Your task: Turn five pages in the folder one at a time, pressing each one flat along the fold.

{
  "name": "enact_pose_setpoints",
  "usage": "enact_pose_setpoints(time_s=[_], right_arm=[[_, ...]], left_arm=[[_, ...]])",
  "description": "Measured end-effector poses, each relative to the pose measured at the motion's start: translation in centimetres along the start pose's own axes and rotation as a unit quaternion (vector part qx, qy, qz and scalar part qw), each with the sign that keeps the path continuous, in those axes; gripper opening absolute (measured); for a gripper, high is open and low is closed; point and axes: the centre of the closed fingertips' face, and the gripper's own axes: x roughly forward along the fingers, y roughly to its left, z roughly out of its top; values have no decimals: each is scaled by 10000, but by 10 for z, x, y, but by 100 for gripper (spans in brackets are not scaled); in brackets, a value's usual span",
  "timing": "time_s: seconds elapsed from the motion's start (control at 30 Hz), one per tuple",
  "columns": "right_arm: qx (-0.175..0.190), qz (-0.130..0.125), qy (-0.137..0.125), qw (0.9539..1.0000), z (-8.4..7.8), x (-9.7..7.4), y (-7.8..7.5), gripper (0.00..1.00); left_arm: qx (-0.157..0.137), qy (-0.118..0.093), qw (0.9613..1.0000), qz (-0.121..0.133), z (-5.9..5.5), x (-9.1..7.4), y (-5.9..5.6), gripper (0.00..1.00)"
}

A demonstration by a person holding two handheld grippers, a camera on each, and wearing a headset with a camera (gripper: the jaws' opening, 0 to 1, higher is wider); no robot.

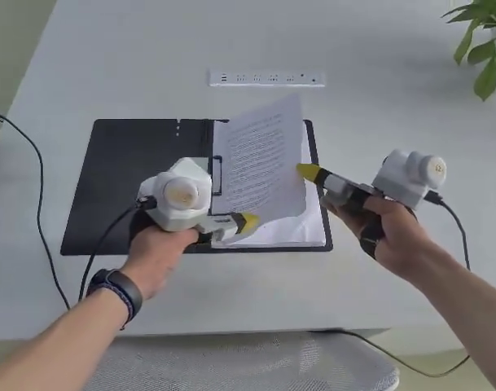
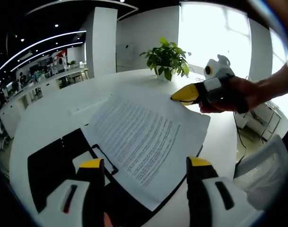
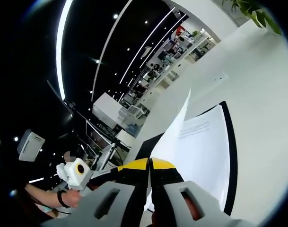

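Note:
A black folder (image 1: 125,175) lies open on the white table, its paper stack (image 1: 300,232) on the right half. One printed page (image 1: 264,159) is lifted and tilted up over the fold. My right gripper (image 1: 310,173) is shut on that page's right edge; in the right gripper view the sheet (image 3: 174,130) rises edge-on from between the closed yellow tips (image 3: 150,165). My left gripper (image 1: 246,222) stands open at the folder's front edge, below the raised page (image 2: 144,137), its yellow tips (image 2: 91,164) apart with nothing between them. The right gripper (image 2: 186,93) shows holding the page's far edge.
A white power strip (image 1: 266,78) lies behind the folder. A potted plant (image 1: 482,45) stands at the back right. Black cables (image 1: 36,171) trail off the table on the left and right. A grey chair back (image 1: 248,362) sits below the table's front edge.

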Motion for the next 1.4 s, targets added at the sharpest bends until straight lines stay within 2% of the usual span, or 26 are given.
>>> enact_pose_setpoints(time_s=[0.27,0.33,0.43,0.5,0.67,0.9,1.07,1.4], right_arm=[[-194,290,123,9993,-1,24,31,0],[-224,380,153,9989,-3,32,41,0],[-294,518,251,9979,-7,45,56,0],[-340,600,296,9972,-9,52,65,0],[-443,797,466,9947,-19,75,85,0],[-474,1072,770,9901,-45,108,110,0],[-520,1160,1017,9867,-65,127,120,0],[-280,1149,1285,9846,-94,158,119,0]], left_arm=[[-147,-85,9996,231,-9,-30,22,70],[-351,-186,9987,312,-9,-39,29,71],[-415,-210,9979,442,-16,-51,42,72],[-454,-218,9975,492,-19,-58,47,72],[-549,-234,9963,622,-28,-78,61,73],[-570,-238,9947,818,-41,-105,76,74],[-640,-230,9935,912,-48,-118,81,74],[-708,-338,9916,1028,-50,-138,86,74]])
